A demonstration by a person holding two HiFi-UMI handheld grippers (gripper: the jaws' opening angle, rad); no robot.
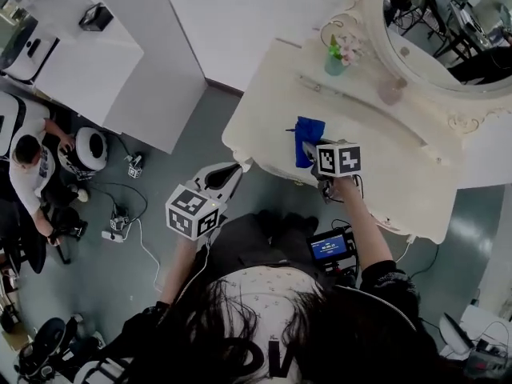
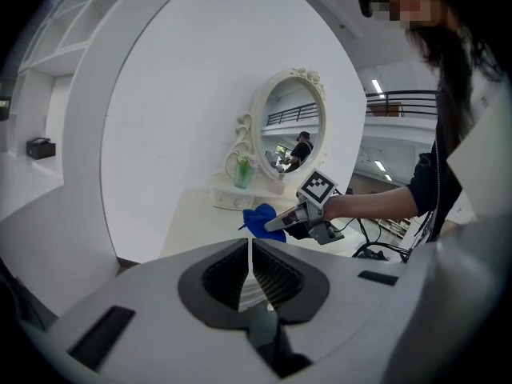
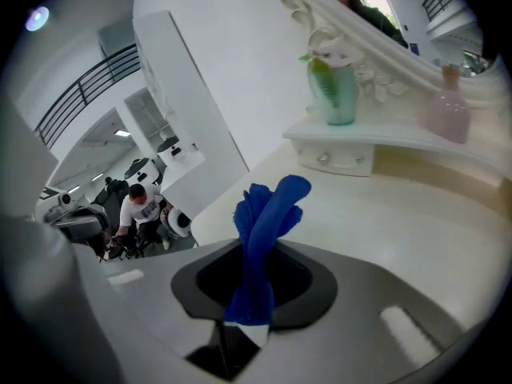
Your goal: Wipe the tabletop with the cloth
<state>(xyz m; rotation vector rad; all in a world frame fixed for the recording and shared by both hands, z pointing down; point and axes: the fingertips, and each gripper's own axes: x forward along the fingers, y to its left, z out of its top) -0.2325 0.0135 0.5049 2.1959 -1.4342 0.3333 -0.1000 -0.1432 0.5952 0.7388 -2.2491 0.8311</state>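
Note:
The blue cloth (image 1: 308,138) is bunched up over the front left part of the cream tabletop (image 1: 376,154). My right gripper (image 1: 310,155) is shut on it. In the right gripper view the cloth (image 3: 268,214) sticks out past the jaws of the right gripper (image 3: 254,282), above the tabletop (image 3: 384,230). Whether it touches the surface I cannot tell. My left gripper (image 1: 228,176) hangs over the floor beside the table's left front corner. Its jaws meet with nothing between them in the left gripper view, where the left gripper (image 2: 251,250) faces the cloth (image 2: 258,219).
At the table's back stand a green vase (image 1: 336,54) with flowers and a pink bottle (image 1: 392,90), below an oval mirror (image 1: 448,30). A white counter (image 1: 80,62) stands at the left. A person (image 1: 28,166) sits on the floor there among cables (image 1: 120,222).

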